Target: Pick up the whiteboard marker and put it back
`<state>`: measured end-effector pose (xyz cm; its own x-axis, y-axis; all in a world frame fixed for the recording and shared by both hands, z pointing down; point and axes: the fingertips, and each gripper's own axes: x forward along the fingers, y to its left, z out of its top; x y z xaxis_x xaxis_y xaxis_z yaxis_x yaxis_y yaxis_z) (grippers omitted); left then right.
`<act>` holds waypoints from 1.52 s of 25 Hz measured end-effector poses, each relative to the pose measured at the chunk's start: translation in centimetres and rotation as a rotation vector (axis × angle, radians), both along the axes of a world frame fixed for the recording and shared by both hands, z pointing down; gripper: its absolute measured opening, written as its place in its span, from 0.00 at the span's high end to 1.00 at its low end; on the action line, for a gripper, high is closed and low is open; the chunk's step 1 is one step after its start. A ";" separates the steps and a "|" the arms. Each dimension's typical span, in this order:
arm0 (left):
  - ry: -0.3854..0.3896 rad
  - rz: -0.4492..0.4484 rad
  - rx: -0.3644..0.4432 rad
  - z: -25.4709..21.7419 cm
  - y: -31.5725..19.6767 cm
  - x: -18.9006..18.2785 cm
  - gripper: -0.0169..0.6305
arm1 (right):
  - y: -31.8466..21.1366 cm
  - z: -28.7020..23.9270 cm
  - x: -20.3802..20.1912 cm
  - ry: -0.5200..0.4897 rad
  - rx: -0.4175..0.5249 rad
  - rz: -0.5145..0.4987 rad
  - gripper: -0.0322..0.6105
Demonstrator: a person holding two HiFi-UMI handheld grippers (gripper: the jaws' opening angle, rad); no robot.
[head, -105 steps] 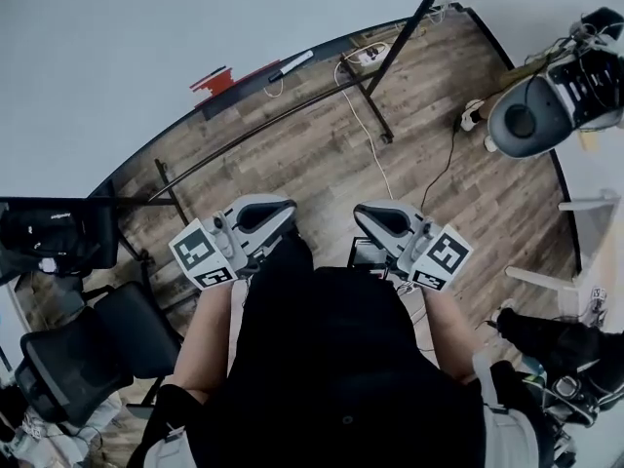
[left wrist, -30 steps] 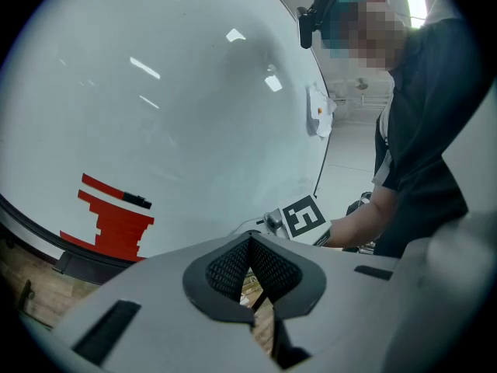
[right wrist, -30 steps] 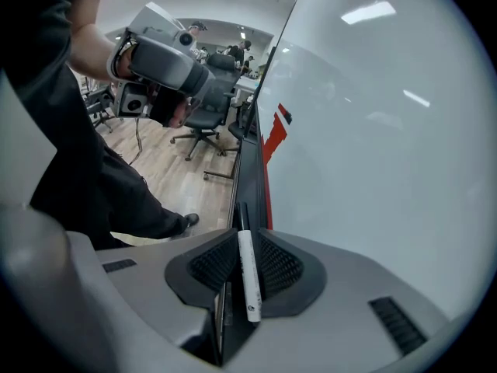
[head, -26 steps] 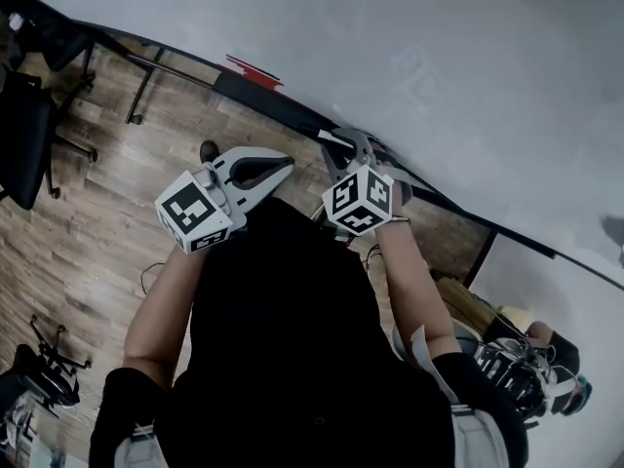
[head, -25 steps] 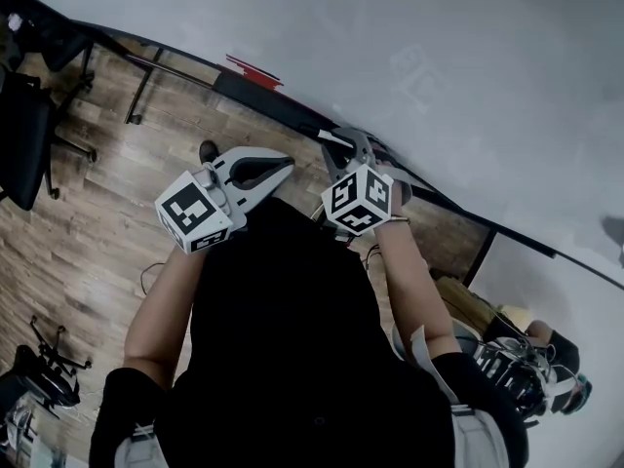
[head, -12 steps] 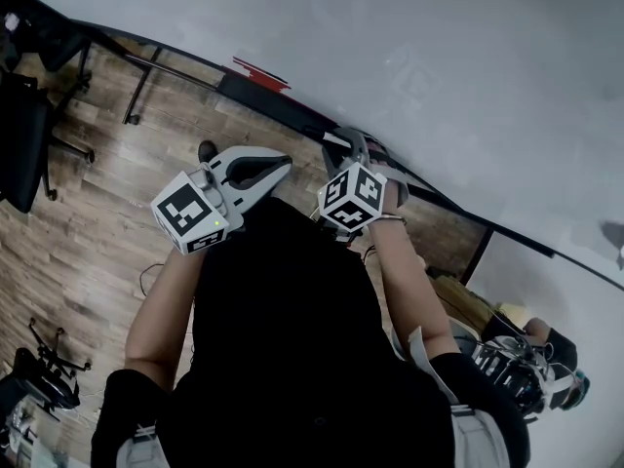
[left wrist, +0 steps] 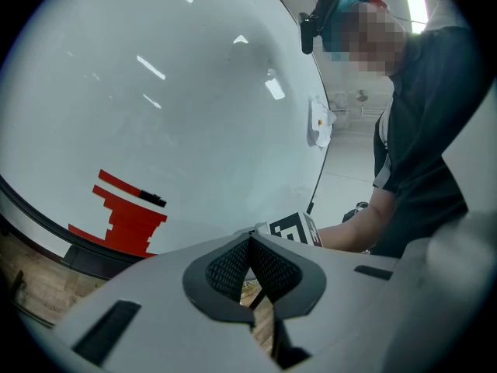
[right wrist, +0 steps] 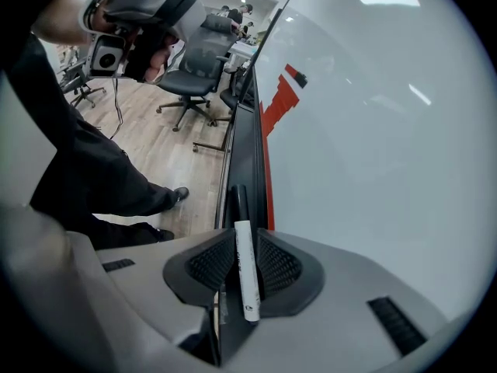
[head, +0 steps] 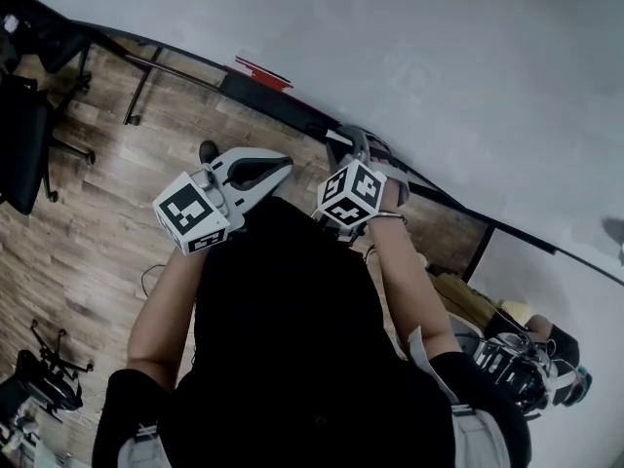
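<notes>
My left gripper (left wrist: 250, 241) hangs near the whiteboard (left wrist: 194, 92), jaws pressed together with nothing between them. Its view catches the red stepped shape (left wrist: 124, 220) on the board. To the right, my right gripper (right wrist: 245, 243) is clamped on the whiteboard marker (right wrist: 248, 286). The marker has a white barrel, and its black cap points far along the black tray rail (right wrist: 248, 162) under the board. I cannot tell whether it touches the rail. The barrel's print is too small to read. Only the right gripper view shows this grip clearly.
</notes>
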<state>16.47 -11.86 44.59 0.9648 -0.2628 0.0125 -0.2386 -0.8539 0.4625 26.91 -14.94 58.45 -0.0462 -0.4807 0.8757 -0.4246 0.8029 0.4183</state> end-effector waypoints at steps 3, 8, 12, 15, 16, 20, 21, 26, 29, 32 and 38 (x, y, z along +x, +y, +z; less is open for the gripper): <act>0.005 0.004 -0.003 -0.1 0.1 0.0 0.96 | -0.1 0.2 0.2 0.038 0.002 0.016 0.81; 0.008 0.007 -0.006 -0.2 0.3 -0.3 0.96 | -0.5 0.4 0.5 0.099 0.036 0.065 0.82; 0.008 0.009 -0.005 0.2 0.3 -0.4 0.96 | -0.8 0.5 0.7 0.104 0.065 0.098 0.83; 0.008 0.011 -0.008 0.2 0.3 -0.4 0.96 | -0.7 0.5 0.7 0.081 0.062 0.106 0.83; 0.009 0.014 -0.006 0.2 0.4 -0.3 0.96 | -0.6 0.5 0.7 0.079 0.057 0.102 0.84; 0.013 0.026 -0.009 -0.4 0.6 0.2 0.96 | -0.4 0.1 0.5 0.093 0.039 0.076 0.85; 0.014 0.028 -0.009 -0.6 0.7 0.2 0.96 | -0.4 0.0 0.4 0.094 0.037 0.071 0.85; 0.019 0.031 -0.003 -1.1 1.2 0.4 0.96 | 0.0 -0.9 0.5 0.076 0.049 0.059 0.84; 0.015 0.023 -0.008 -1.3 1.1 0.0 0.96 | 0.1 -1.5 0.4 0.059 0.063 0.065 0.84; 0.018 0.016 -0.007 -1.1 0.9 -0.5 0.96 | -0.2 -2.4 -0.1 0.035 0.074 0.068 0.84; 0.022 0.018 -0.003 -1.4 1.2 0.2 0.96 | 0.1 -3.9 -0.2 -0.023 0.092 0.073 0.84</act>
